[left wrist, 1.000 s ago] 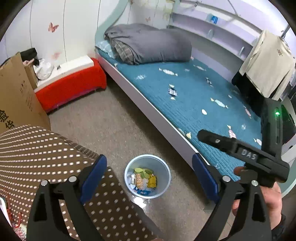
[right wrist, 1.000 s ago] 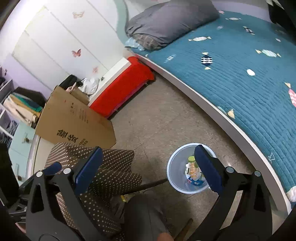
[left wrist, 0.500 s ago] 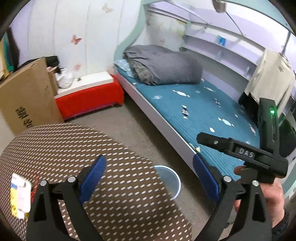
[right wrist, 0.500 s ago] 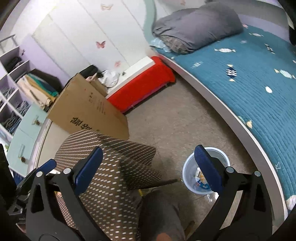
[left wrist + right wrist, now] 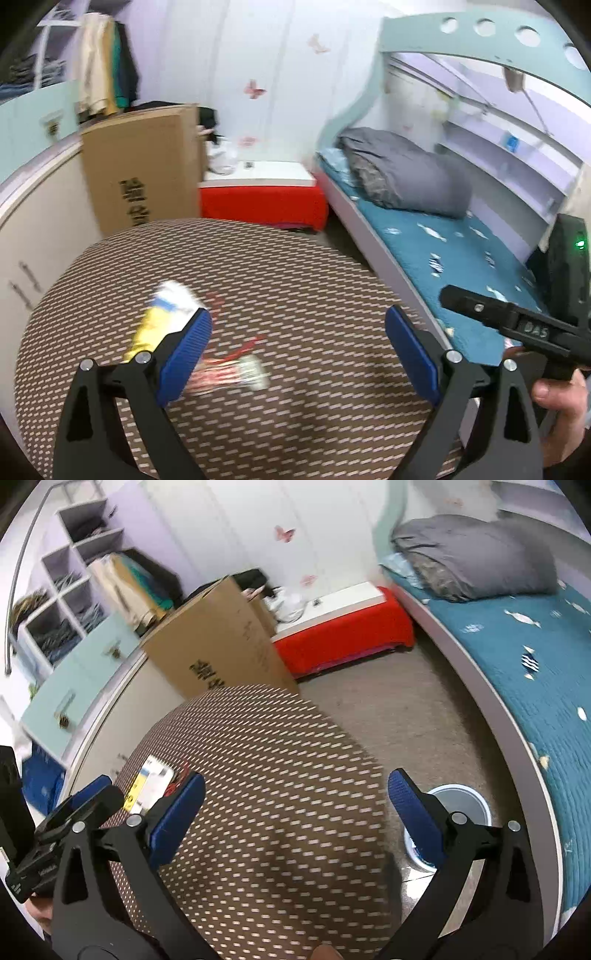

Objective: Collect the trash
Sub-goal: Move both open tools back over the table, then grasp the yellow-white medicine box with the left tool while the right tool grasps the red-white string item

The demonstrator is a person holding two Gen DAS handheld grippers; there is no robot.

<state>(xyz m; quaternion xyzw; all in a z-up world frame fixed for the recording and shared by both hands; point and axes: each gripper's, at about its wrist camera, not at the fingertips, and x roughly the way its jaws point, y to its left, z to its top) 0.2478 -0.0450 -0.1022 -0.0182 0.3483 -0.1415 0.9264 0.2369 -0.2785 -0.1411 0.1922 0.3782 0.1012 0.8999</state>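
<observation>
A white, blue and yellow wrapper (image 5: 162, 314) and a red and white wrapper (image 5: 229, 373) lie on the round brown dotted table (image 5: 295, 273). My left gripper (image 5: 297, 354) is open and empty just above the table, with the red and white wrapper between its fingers. My right gripper (image 5: 295, 812) is open and empty, higher above the same table (image 5: 266, 775). The white and yellow wrapper (image 5: 147, 786) shows by its left finger. The blue trash bin (image 5: 461, 805) stands on the floor right of the table, partly hidden by the right finger.
A cardboard box (image 5: 144, 166) leans at the wall behind the table. A red bench (image 5: 262, 203) stands at the head of the blue bed (image 5: 461, 251) with a grey duvet (image 5: 402, 177). Cupboards (image 5: 74, 686) line the left.
Both grippers swung up and left from the bin on the floor to the table. The wrappers came into view and now lie near the left gripper's fingers. Both stayed open.
</observation>
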